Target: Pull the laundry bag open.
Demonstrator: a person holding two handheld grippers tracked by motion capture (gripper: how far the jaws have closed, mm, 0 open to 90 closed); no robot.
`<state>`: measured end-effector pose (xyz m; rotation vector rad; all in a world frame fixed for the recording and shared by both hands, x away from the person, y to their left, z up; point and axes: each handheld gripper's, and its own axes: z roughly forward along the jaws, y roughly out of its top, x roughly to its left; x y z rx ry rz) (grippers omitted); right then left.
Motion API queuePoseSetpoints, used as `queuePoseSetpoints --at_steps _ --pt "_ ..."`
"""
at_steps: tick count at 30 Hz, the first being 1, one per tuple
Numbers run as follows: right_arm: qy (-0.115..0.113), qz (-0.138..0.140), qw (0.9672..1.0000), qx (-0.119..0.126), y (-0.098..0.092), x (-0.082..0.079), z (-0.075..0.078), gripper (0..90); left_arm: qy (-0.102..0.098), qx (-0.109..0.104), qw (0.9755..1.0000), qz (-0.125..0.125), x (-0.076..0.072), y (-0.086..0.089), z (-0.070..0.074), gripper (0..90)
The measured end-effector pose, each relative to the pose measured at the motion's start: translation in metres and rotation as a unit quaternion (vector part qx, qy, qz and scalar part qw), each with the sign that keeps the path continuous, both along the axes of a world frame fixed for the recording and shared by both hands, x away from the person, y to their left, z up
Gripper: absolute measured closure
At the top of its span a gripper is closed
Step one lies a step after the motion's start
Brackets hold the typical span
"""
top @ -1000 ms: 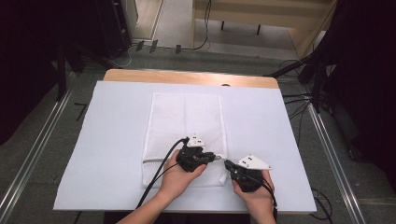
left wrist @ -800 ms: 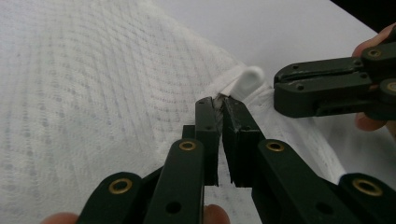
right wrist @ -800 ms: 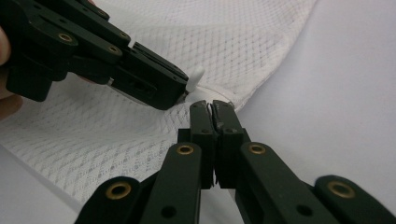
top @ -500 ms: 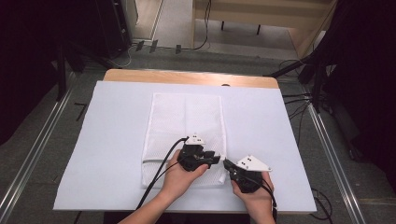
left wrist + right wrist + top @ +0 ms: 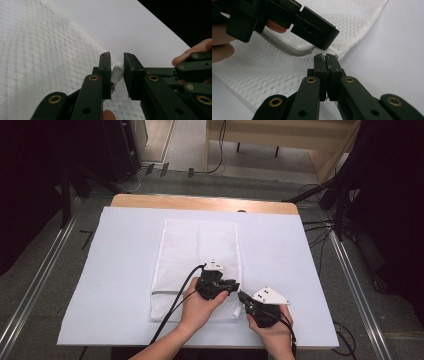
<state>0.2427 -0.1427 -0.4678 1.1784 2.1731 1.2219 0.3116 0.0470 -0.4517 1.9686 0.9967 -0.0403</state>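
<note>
The white mesh bag [image 5: 197, 265] lies flat on my worktop [image 5: 115, 270], and both my grippers work at its near right corner. My left gripper [image 5: 116, 72] has a narrow gap between its jaws, which have just been closing, with the white zipper pull [image 5: 117, 72] between them, touching one jaw. My right gripper [image 5: 325, 60] has its jaws pressed tight together on the bag's hem at that corner.

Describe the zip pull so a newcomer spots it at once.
On the white sheet lies a white mesh bag. At its near right corner, between the left gripper's jaws, sits the zip pull: a small smooth white tab, unlike the netted fabric around it.
</note>
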Motion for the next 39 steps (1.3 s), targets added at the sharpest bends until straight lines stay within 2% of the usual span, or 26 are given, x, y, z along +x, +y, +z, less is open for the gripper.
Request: queuePoseSetpoints --at_steps 6,9,12,15,17,30,35,39 --pt "-0.001 -0.009 1.0000 0.002 -0.002 0.000 0.002 90.0 -0.008 0.007 0.9999 0.002 -0.003 0.008 0.005 82.8" --pt "-0.007 -0.013 0.9998 0.013 -0.004 0.000 0.006 90.0 -0.009 0.007 0.9999 -0.002 -0.004 0.011 0.008 84.9" --pt "-0.003 -0.011 0.9994 0.034 -0.006 -0.001 0.010 90.0 -0.014 0.007 0.9999 -0.003 -0.007 0.013 0.010 87.2" --pt "-0.007 -0.010 0.9997 0.023 -0.003 -0.003 0.011 90.0 -0.020 0.014 0.9997 -0.004 -0.009 0.015 0.009 87.4" --pt "-0.010 -0.013 0.9998 0.014 0.001 -0.005 0.012 90.0 -0.019 0.010 0.9998 -0.003 -0.010 0.017 0.008 87.5" --pt "-0.013 -0.014 0.9998 0.007 0.001 -0.006 0.014 90.0 -0.023 0.024 0.9994 0.004 -0.013 0.026 0.002 87.5" --pt "-0.017 -0.016 0.9997 0.005 0.001 -0.007 0.016 90.0 -0.023 0.023 0.9994 0.009 -0.014 0.034 0.003 87.5" --pt "-0.011 -0.022 0.9997 0.006 -0.003 -0.007 0.016 90.0 -0.020 0.027 0.9992 0.021 -0.013 0.047 0.001 87.5"
